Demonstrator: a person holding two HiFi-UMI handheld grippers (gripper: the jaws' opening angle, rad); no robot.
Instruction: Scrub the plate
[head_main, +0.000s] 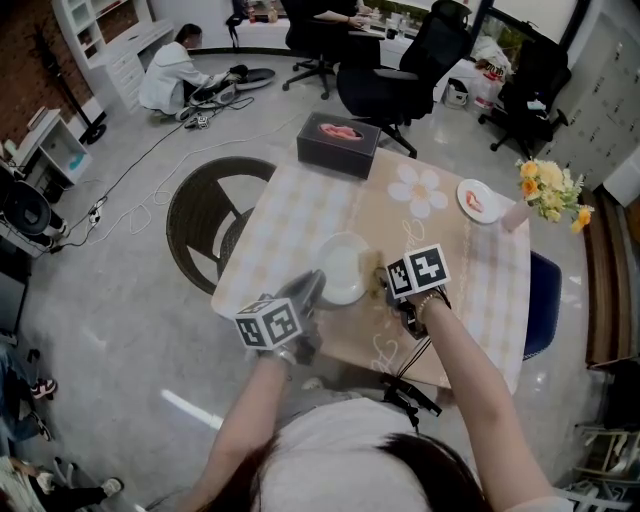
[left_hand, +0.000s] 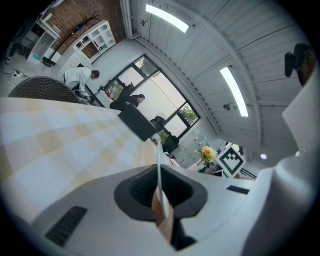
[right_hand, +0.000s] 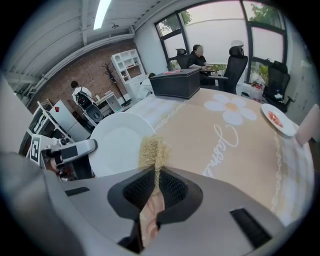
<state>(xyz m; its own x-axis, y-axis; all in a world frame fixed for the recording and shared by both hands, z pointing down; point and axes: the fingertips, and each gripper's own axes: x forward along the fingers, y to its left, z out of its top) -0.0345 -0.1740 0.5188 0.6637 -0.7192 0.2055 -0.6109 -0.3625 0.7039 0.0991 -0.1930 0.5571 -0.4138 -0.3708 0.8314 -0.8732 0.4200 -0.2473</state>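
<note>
The right gripper is closed on a tuft of yellow scouring pad. The pad sticks out past the jaw tips, so the fibres rather than the gripper would meet the dish. The left gripper is clamped on the rim of the white plate, which shows edge-on as a thin line running out between its jaws. That hold looks meant to steady the plate and turn its face toward the pad. In the right gripper view, the plate's face lies just beyond the pad and to its left. The two are very near, though I cannot tell whether they touch. In the head view the plate sits between the two grippers, toward the near edge of the surface with its checked cloth.
</note>
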